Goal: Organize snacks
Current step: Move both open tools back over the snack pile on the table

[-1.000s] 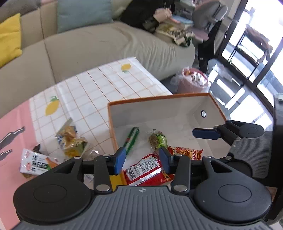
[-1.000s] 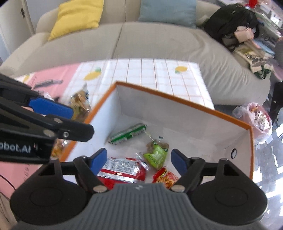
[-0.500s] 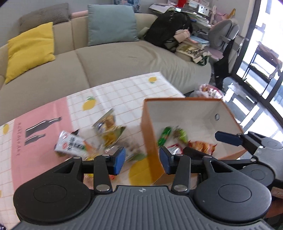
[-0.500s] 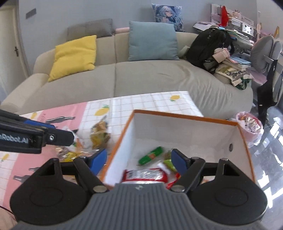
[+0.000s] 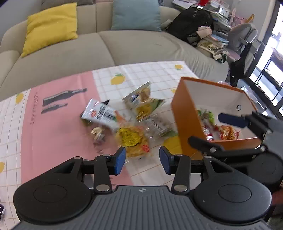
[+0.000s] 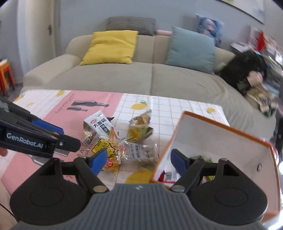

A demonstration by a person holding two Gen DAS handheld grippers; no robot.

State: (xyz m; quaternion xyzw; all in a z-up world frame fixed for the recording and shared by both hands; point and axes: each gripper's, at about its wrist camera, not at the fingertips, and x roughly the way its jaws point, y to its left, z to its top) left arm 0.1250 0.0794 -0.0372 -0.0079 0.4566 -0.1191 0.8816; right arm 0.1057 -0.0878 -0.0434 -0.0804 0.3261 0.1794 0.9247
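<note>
Your snack packets (image 5: 134, 122) lie in a loose heap near the middle of the table (image 5: 58, 127): a white carton-style pack (image 5: 100, 114) at the pile's 10 o'clock, a clear bag of yellow crisps (image 5: 132, 139) nearest you, and a clear barcode-labelled bag (image 6: 139, 152) at its 3 o'clock. Just beside the heap, at 3 o'clock, stands the orange box (image 5: 184, 120) with white inside walls; red, green and orange packets (image 5: 212, 127) already sit in it.

Your left hand-held gripper (image 5: 142, 159) hangs above the near edge of the pile, blue pads apart, holding nothing. Your right hand-held gripper (image 6: 138, 161) is spread wide and empty as well, with one finger over the crisps side and the other over the box's near corner.

The table wears a cloth, pink with black bottle prints at 9 o'clock, white grid with lemons (image 5: 117, 79) towards 12. Beyond it runs a beige sofa (image 5: 106, 46) carrying a yellow cushion (image 5: 51, 24) and a teal cushion (image 5: 136, 15); a black bag (image 5: 191, 23) and cluttered papers sit at its 2 o'clock end, with a grey chair (image 5: 242, 37) near bright windows at 3 o'clock.
</note>
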